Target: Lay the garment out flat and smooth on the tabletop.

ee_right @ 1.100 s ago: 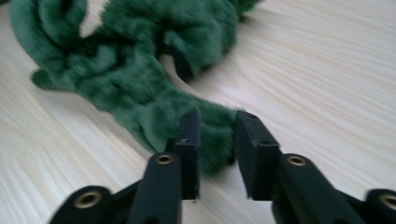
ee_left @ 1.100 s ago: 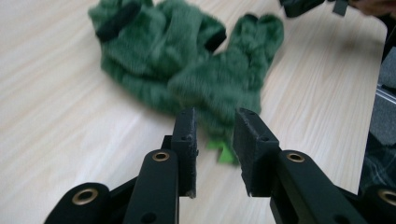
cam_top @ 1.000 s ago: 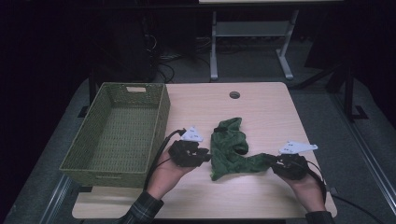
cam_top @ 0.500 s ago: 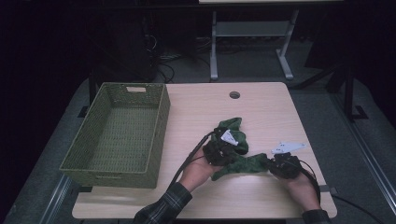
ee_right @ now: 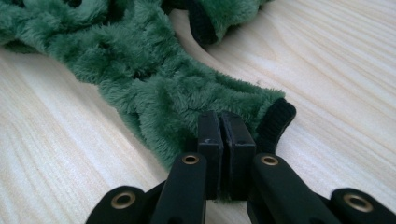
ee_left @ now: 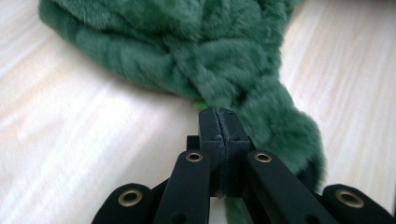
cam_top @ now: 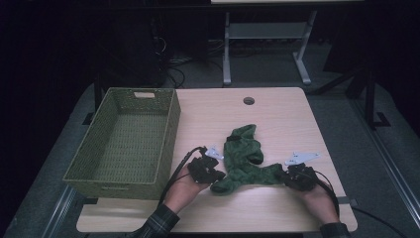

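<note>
A fluffy green garment (cam_top: 244,153) lies on the wooden table (cam_top: 282,114), its near edge stretched between my two grippers. At the garment's left end my left gripper (cam_top: 216,176) has its jaws pressed together. In the left gripper view the left gripper (ee_left: 218,113) pinches the garment (ee_left: 187,51), with plush showing beyond and under the tips. My right gripper (cam_top: 283,174) holds the right end. In the right gripper view the right gripper (ee_right: 220,117) is shut on the garment (ee_right: 140,74), beside a dark cuff (ee_right: 275,121).
A woven green basket (cam_top: 169,130) stands empty at the table's left, close to my left hand. A round cable hole (cam_top: 248,100) sits near the far edge. Beyond the table are a metal stand (cam_top: 262,34) and dark floor.
My left hand swung over the middle of the garment, then came back down to the front left with the garment. The garment's near edge now runs stretched between both grippers.
</note>
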A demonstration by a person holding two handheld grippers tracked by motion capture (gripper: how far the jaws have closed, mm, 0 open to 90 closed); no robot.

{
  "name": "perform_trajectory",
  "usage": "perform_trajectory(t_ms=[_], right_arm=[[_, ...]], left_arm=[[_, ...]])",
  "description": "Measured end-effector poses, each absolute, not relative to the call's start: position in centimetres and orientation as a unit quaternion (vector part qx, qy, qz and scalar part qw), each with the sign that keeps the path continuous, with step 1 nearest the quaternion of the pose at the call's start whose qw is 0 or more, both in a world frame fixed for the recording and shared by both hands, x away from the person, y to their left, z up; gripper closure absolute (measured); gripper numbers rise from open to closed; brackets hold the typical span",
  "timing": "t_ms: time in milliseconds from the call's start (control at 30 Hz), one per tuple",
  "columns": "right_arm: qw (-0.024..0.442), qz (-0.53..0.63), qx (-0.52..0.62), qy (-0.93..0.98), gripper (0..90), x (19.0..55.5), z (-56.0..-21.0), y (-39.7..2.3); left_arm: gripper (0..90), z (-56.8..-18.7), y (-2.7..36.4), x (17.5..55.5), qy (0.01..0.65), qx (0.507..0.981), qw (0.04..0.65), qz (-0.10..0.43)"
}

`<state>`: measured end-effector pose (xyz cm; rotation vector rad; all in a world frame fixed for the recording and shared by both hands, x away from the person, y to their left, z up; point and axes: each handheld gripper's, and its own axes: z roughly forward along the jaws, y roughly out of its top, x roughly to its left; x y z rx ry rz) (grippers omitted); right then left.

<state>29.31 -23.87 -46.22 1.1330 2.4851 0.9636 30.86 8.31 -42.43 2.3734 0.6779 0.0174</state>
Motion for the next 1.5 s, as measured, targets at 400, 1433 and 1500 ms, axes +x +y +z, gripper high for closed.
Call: perform_trajectory(t_ms=[400, 1433, 1500], right_arm=[[0.120, 0.331, 0.384, 0.853, 85.9, 29.0, -46.3, -23.9], [0.076, 0.360, 0.348, 0.863, 76.5, 24.5, -45.2, -22.9], [0.088, 0.370, 0.349, 0.856, 73.9, 25.1, -44.5, -22.8]], left_arm=[[88.3, -42.2, 6.1, 29.5, 0.226, 0.920, 0.321, -0.004], [77.6, -43.1, 9.6, 30.2, 0.253, 0.924, 0.285, 0.026], [74.0, -42.3, 9.5, 30.6, 0.252, 0.922, 0.294, 0.029]])
